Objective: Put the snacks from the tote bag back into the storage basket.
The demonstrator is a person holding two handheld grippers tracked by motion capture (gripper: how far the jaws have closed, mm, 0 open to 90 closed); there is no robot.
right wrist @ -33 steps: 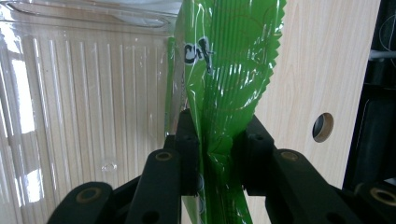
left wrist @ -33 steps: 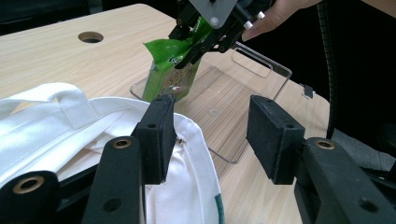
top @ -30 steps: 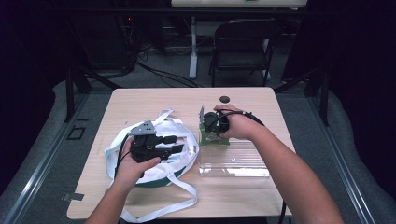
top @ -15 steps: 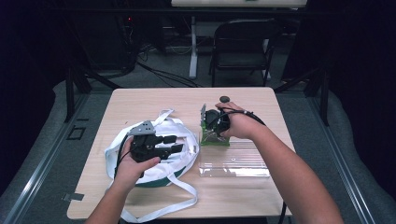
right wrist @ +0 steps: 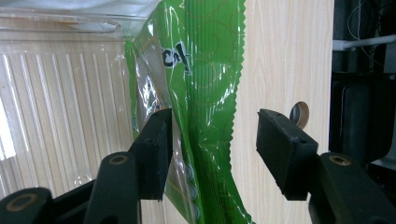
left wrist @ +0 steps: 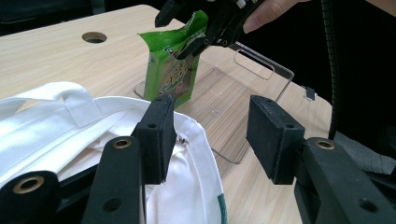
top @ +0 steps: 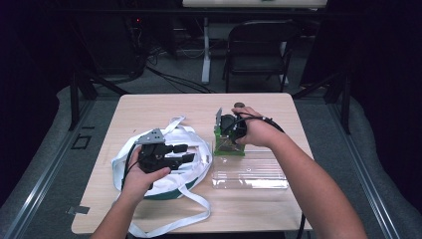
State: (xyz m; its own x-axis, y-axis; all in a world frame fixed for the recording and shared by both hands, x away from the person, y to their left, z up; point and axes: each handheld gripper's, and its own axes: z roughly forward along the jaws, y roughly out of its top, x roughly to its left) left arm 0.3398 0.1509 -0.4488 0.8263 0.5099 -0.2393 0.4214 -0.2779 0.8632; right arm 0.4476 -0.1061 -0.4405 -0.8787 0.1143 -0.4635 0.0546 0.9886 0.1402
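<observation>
A green snack packet (top: 227, 147) stands upright at the left end of a clear plastic tray (top: 254, 177). My right gripper (top: 222, 130) hangs over the packet's top, pointing down. In the right gripper view it (right wrist: 215, 135) is open, with the packet's crimped edge (right wrist: 205, 93) lying between the jaws. A white tote bag (top: 196, 154) with a green base lies at the table's left. My left gripper (top: 185, 153) rests over the bag, open and empty (left wrist: 210, 121). Beyond it, the left gripper view shows the packet (left wrist: 170, 77) and the right gripper (left wrist: 205, 23).
The light wooden table (top: 164, 109) has a round cable hole (top: 239, 105) just beyond my right hand. The bag's long white straps (top: 199, 201) trail to the front edge. A black folding chair (top: 259, 50) stands behind the table.
My right hand has shifted a little over the packet's top. The left hand and the bag have stayed where they were.
</observation>
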